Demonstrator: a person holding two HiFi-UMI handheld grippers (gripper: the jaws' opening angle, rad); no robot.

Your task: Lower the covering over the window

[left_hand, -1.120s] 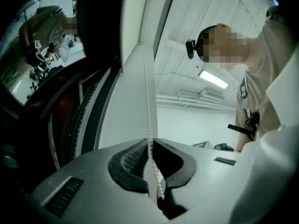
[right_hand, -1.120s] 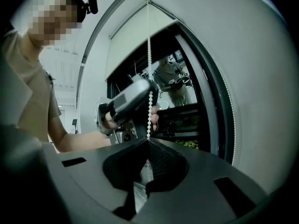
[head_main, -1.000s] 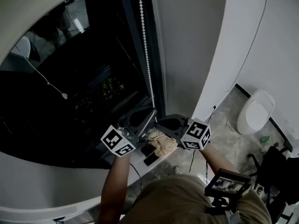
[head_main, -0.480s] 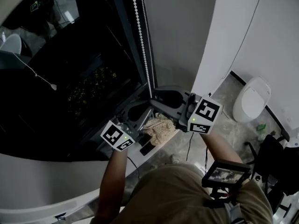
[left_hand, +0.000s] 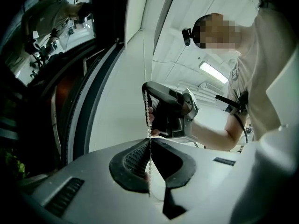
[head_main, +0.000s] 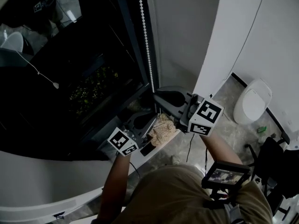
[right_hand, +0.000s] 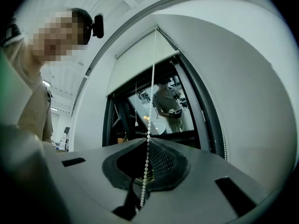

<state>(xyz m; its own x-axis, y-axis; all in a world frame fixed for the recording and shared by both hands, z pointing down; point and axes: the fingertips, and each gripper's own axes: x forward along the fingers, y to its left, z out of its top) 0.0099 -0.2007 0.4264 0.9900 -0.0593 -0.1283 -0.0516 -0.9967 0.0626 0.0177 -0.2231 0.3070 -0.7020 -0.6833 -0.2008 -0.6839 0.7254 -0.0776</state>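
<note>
A white bead chain [head_main: 145, 41] hangs down the window frame's right side. My right gripper [head_main: 157, 94] is on it, and my left gripper [head_main: 152, 119] holds it just below. In the left gripper view the bead chain [left_hand: 149, 125] is pinched between the shut jaws of my left gripper [left_hand: 150, 142], with the right gripper [left_hand: 169, 112] on it higher up. My right gripper [right_hand: 147, 141] has just been closing and its jaws now press on the chain [right_hand: 150, 101]. The white blind [right_hand: 140, 64] covers the top of the dark window [right_hand: 159, 111].
A crumpled beige cloth [head_main: 162, 128] and a dark phone [head_main: 147, 149] lie on the sill below the grippers. White wall [head_main: 187, 36] stands right of the frame. A white bin [head_main: 252, 104] sits on the floor at right. A camera rig [head_main: 224, 176] hangs at my chest.
My right gripper has risen along the chain and sits on it higher up. My left gripper has moved down with the chain in its jaws.
</note>
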